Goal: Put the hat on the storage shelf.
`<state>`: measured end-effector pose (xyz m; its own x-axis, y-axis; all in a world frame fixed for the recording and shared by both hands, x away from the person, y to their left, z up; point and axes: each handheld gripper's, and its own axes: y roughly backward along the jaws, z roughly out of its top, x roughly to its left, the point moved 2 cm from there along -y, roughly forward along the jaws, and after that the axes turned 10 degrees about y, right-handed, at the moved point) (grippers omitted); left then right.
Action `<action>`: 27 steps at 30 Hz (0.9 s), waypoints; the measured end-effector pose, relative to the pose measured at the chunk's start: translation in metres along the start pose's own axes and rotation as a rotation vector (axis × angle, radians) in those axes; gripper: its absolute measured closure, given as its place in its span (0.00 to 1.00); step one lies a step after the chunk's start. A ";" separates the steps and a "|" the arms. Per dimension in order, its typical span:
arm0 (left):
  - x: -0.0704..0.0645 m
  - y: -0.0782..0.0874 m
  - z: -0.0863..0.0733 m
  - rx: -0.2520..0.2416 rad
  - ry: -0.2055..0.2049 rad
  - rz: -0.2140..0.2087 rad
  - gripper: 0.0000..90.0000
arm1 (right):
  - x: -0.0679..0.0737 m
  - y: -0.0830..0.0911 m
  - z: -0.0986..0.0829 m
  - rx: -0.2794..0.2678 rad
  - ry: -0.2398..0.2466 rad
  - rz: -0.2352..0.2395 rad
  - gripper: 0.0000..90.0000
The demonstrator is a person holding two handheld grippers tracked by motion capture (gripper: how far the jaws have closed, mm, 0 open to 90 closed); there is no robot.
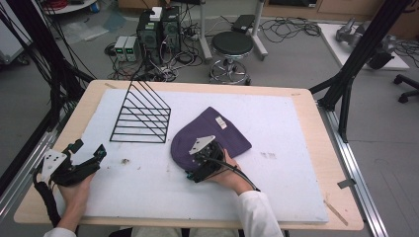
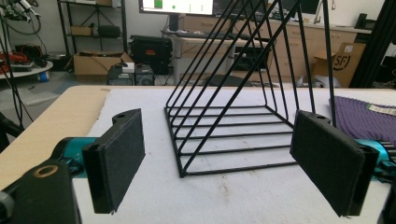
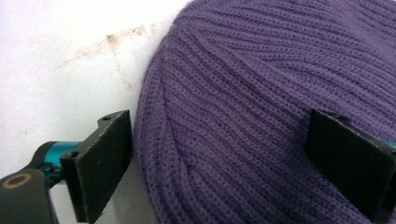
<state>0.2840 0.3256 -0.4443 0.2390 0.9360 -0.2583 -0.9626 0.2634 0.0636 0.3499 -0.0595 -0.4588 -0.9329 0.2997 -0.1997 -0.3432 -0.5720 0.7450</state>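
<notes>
One purple knitted hat [image 1: 212, 136] lies flat on the white mat [image 1: 296, 163], right of the black wire rack [image 1: 141, 118]. Right gripper [image 3: 219, 163] set over its rounded edge, jaws spread wide, gripping nothing. Left gripper [image 1: 86, 158] apart at the mat's left, jaws likewise spread, facing the rack

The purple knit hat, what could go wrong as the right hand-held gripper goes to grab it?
1. The right hand-held gripper is open astride the edge of the purple knit hat, one jaw over the white mat. Closing here may pinch only the top layer, so the hat could sag or slip when lifted.
2. The black wire rack stands close to the hat's left side; a lift swung that way might snag the knit on its wires.
</notes>
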 end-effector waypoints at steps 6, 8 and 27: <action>-0.001 0.000 0.000 0.003 -0.005 -0.005 0.20 | -0.008 0.002 -0.004 -0.024 -0.044 0.003 0.31; -0.002 0.000 -0.001 0.003 -0.005 -0.006 0.20 | -0.013 0.005 -0.005 -0.028 -0.063 -0.020 0.43; -0.003 -0.001 -0.002 0.013 -0.002 -0.023 0.21 | -0.013 0.005 0.000 0.013 -0.081 -0.118 0.82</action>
<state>0.2842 0.3224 -0.4453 0.2613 0.9303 -0.2574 -0.9551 0.2878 0.0706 0.3598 -0.0665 -0.4526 -0.8741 0.4252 -0.2348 -0.4480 -0.5192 0.7278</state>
